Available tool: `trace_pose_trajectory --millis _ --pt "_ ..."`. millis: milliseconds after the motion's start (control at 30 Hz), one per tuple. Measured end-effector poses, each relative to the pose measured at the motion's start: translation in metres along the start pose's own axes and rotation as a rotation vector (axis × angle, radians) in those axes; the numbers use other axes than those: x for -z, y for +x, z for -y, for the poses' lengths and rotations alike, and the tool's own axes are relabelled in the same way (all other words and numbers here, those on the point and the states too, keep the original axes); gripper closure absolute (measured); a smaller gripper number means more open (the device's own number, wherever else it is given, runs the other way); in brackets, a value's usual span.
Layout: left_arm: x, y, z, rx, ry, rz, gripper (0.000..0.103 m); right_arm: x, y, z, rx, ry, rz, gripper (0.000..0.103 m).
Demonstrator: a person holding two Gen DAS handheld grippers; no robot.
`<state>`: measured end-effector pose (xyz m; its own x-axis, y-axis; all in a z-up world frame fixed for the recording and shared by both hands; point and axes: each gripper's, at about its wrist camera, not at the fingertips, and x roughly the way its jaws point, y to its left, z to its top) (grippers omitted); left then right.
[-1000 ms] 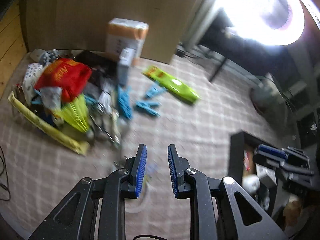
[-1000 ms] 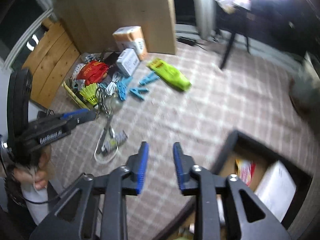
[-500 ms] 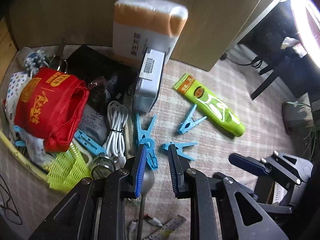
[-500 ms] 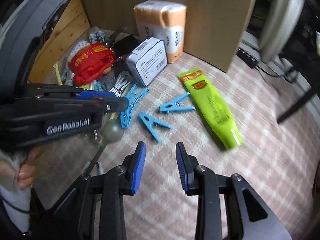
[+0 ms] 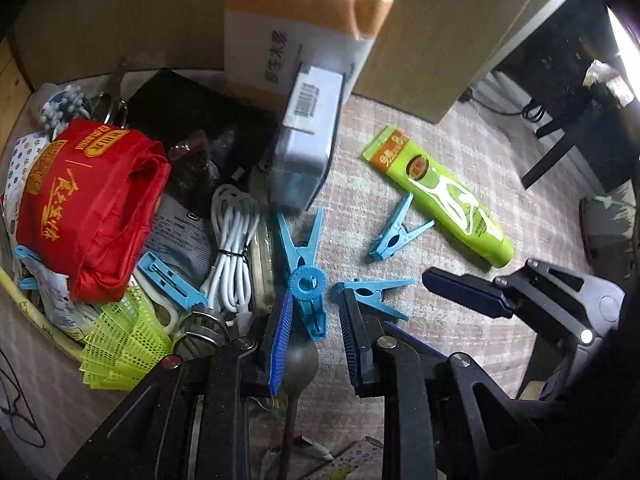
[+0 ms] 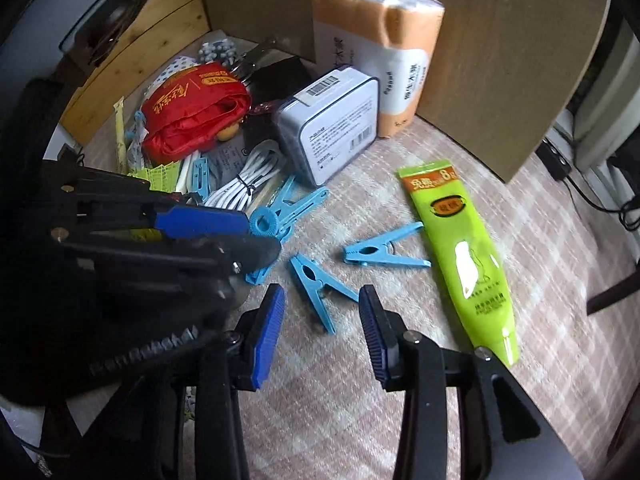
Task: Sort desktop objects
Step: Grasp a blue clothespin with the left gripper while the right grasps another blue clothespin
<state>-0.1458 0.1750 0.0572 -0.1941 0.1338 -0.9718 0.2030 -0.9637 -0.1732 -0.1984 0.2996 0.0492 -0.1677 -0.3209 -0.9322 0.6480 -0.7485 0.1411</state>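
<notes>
Three blue clothes pegs lie on the checked cloth. The ring-handled peg [image 5: 306, 284] has its lower end between the fingers of my left gripper [image 5: 316, 336], whose jaws are opening; the pads do not press on it. A second peg [image 6: 316, 292] lies just ahead of my right gripper [image 6: 320, 332], which points down at it with its jaws opening and nothing gripped. The third peg [image 6: 380, 250] rests beside a green tube [image 6: 464, 256]. The two grippers hang close, side by side.
A heap fills the left: red bag [image 5: 88, 208], white cable [image 5: 234, 240], yellow-green mesh [image 5: 120, 344], metal spoon [image 5: 300, 364], grey tin box [image 5: 308, 140]. An orange-and-white tissue pack [image 5: 304, 20] stands against a cardboard wall. Bare cloth lies at the right.
Both grippers have come down and forward from over the open cloth to just above the pegs. The right jaws have spread wider, and the left ones a little.
</notes>
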Motion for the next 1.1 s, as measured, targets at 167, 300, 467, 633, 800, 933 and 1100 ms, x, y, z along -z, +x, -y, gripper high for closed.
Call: trace_pose_trajectory --millis 167,300,467,633,800,933,1100 --pt "0.000 0.010 0.002 -0.014 -0.002 -0.014 0.079 -0.001 0.010 0.001 0.003 -0.006 -0.020 0.064" --pt "0.001 0.012 0.003 -0.014 0.001 -0.013 0.084 0.000 0.011 0.002 0.001 0.005 -0.013 0.064" --pt "0.002 0.012 0.005 -0.008 0.014 -0.010 0.088 0.003 0.009 0.003 0.003 0.039 -0.026 0.080" --pt "0.009 0.011 0.007 0.010 0.020 -0.007 0.089 0.016 0.010 0.014 -0.023 0.111 -0.076 0.094" --pt "0.015 0.006 0.008 0.023 0.025 0.001 0.089 0.029 0.006 0.019 -0.026 0.139 -0.071 0.097" --pt "0.017 -0.002 0.005 0.016 0.020 0.022 0.089 0.021 -0.012 0.015 -0.016 0.119 -0.002 0.087" --pt "0.012 -0.007 -0.013 0.017 0.001 0.041 0.089 0.007 -0.004 0.002 -0.003 0.065 -0.014 0.056"
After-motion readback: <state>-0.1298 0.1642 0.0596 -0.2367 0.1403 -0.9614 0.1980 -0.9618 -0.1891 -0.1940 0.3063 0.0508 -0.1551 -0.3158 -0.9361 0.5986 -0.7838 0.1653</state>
